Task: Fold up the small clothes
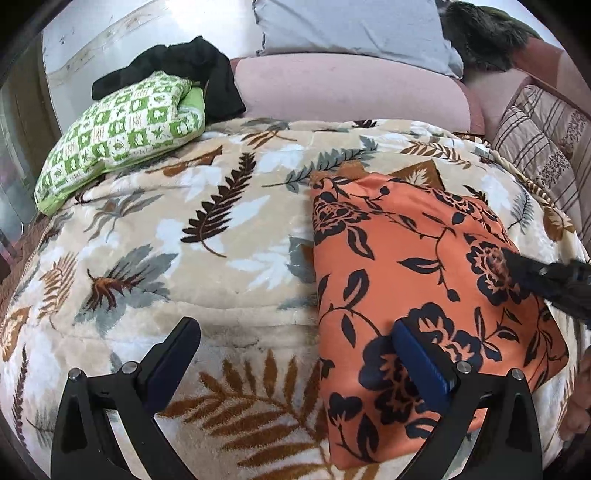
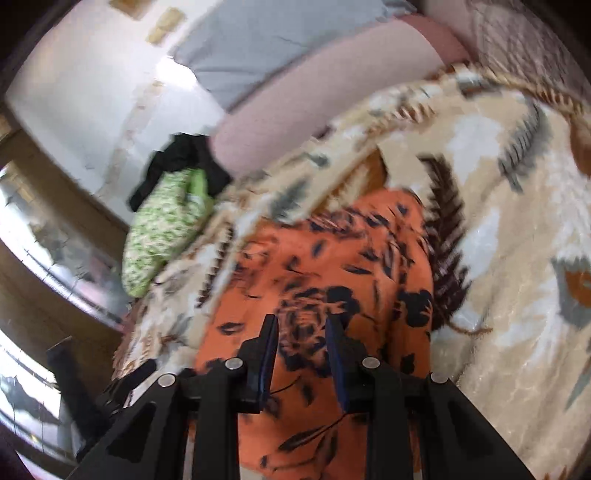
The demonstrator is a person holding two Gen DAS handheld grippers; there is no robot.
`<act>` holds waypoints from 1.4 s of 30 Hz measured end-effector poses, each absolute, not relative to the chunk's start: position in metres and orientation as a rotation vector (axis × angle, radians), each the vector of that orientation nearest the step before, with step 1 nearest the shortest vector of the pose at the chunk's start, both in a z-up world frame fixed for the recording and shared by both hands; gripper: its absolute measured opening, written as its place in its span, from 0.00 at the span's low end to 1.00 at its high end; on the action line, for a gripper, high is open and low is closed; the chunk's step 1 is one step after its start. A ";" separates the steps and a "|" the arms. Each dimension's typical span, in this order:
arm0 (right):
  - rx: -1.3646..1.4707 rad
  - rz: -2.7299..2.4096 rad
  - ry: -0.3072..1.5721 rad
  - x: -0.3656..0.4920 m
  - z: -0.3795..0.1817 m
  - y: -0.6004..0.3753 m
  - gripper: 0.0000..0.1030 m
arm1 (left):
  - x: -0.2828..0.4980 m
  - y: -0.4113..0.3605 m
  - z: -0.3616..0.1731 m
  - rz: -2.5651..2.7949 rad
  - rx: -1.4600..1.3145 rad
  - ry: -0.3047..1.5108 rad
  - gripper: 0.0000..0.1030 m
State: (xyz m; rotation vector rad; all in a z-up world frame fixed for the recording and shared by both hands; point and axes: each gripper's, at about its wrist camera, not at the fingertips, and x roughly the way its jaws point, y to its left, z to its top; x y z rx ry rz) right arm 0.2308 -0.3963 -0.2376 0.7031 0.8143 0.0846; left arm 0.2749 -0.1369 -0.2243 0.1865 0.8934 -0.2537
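A folded orange garment with dark flowers (image 1: 424, 280) lies flat on the leaf-patterned blanket (image 1: 207, 229), right of centre. My left gripper (image 1: 295, 328) hovers wide open over the garment's left edge. Its right finger (image 1: 417, 354) is above the orange cloth and the left finger above bare blanket, with nothing between them. My right gripper (image 1: 517, 269) comes in from the right, blurred, its tip at the garment's right part. In the right wrist view the right gripper (image 2: 302, 325) is just above the orange garment (image 2: 332, 266). Its jaws stand a narrow gap apart, and no fold shows pinched between them.
At the back left a folded green-and-white checked cloth (image 1: 122, 133) lies under a black garment (image 1: 192, 70). A pink cushion (image 1: 347, 88) and a grey pillow (image 1: 354, 26) line the back. A striped pillow (image 1: 546, 147) lies at the right, and a hand (image 1: 580, 402) shows at the right edge.
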 end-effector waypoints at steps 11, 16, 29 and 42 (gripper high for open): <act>0.649 0.061 0.815 0.242 -0.241 -0.395 0.29 | 0.282 -0.139 -0.230 -0.241 0.179 0.907 1.00; 0.619 0.044 0.764 0.245 -0.228 -0.391 0.30 | 0.279 -0.143 -0.232 -0.235 0.209 0.882 1.00; 0.703 0.044 0.831 0.242 -0.239 -0.406 0.39 | 0.270 -0.146 -0.225 -0.183 0.230 0.886 1.00; 0.754 0.094 0.720 0.209 -0.215 -0.419 0.75 | 0.281 -0.116 -0.212 -0.206 0.097 0.932 1.00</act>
